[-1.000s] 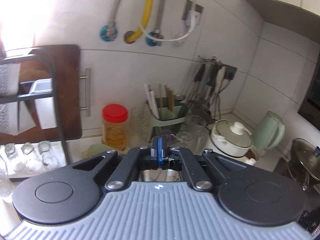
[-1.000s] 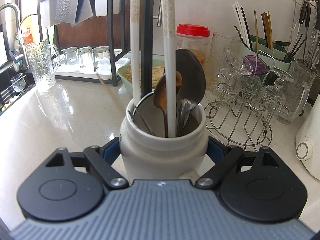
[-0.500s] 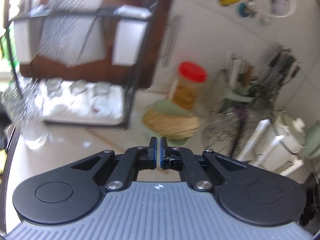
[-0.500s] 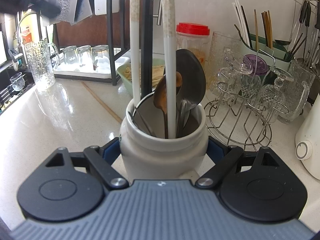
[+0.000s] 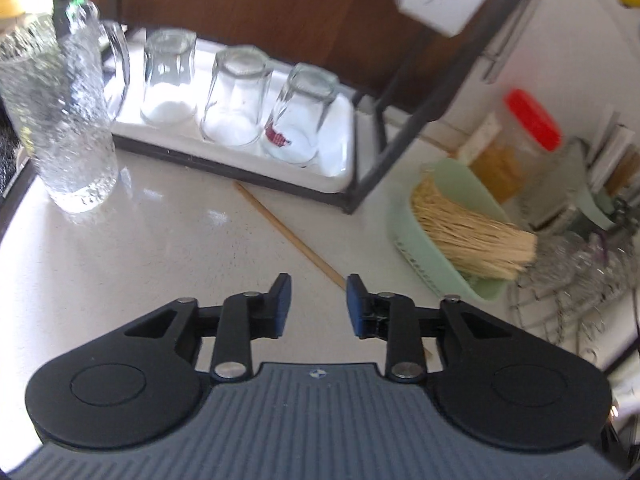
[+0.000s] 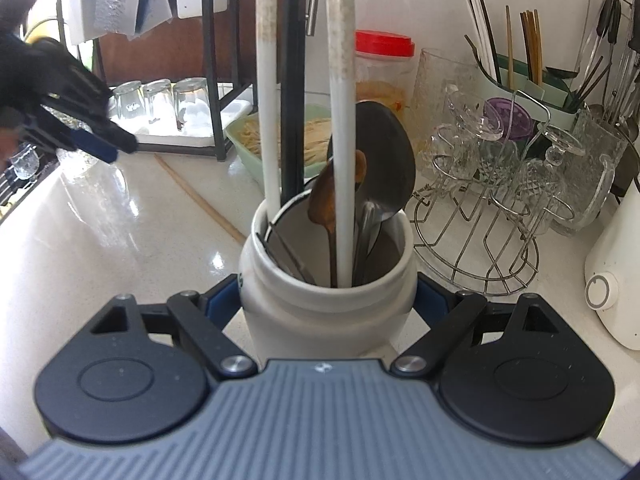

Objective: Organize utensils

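Note:
My right gripper [image 6: 326, 300] is shut on a white ceramic jar [image 6: 326, 308] that stands on the counter. The jar holds two long white handles, a black handle, a wooden spoon [image 6: 332, 196] and a metal spoon [image 6: 384, 160]. A single wooden chopstick [image 5: 288, 232] lies loose on the white counter. My left gripper [image 5: 319, 288] hovers low over its near end, jaws opening; the stick runs under the right finger and the pads do not press it. In the right wrist view the left gripper [image 6: 108, 144] reaches in from the left above the chopstick [image 6: 200, 200].
A textured glass pitcher [image 5: 68, 120] stands at the left. A black rack holds a white tray [image 5: 340, 160] of upturned glasses. A green basket [image 5: 472, 196] of bamboo sticks, a red-lidded jar [image 5: 528, 120], a wire glass rack [image 6: 492, 248] and a white appliance [image 6: 616, 280] crowd the right.
My left gripper swung down from facing the wall to just over the counter and its jaws went from shut to apart. It entered the right wrist view. The right gripper kept still on the jar.

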`<action>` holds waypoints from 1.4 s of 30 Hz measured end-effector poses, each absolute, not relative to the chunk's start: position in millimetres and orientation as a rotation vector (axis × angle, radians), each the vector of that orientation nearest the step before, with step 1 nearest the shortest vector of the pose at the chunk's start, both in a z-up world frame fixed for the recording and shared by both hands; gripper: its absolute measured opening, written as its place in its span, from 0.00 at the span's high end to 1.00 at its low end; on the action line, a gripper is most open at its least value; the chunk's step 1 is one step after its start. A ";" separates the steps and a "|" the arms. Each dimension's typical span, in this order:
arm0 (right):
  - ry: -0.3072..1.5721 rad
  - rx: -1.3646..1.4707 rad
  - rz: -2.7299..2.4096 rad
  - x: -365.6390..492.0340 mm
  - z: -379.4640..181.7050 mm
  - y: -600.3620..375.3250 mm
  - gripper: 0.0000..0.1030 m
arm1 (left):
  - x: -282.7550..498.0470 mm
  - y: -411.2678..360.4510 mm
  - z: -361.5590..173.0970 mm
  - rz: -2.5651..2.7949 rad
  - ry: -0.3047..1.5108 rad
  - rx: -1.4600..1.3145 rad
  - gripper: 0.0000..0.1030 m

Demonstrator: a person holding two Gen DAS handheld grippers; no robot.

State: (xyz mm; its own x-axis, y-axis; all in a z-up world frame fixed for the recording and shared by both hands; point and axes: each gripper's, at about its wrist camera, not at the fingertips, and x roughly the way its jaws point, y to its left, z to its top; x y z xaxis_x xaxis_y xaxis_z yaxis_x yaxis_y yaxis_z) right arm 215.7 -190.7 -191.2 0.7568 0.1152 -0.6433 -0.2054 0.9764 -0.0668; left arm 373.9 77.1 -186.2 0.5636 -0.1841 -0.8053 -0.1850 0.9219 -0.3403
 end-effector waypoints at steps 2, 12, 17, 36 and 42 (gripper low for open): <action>0.697 -0.135 0.170 216.3 -191.0 -190.2 0.12 | 388.6 72.8 -195.7 0.023 0.997 -0.410 0.62; 0.705 -0.131 0.159 217.6 -190.8 -189.4 0.12 | 436.6 57.0 -234.8 0.137 1.066 -0.348 0.60; 0.706 -0.132 0.161 218.0 -190.8 -189.8 0.12 | 448.5 45.2 -234.7 0.158 1.056 -0.265 0.60; 0.696 -0.133 0.173 219.3 -192.0 -191.4 0.12 | 436.5 28.1 -230.2 0.020 1.116 -0.077 0.95; 0.694 -0.136 0.178 219.4 -192.0 -191.6 0.12 | 409.3 25.4 -220.4 -0.039 1.118 -0.089 0.95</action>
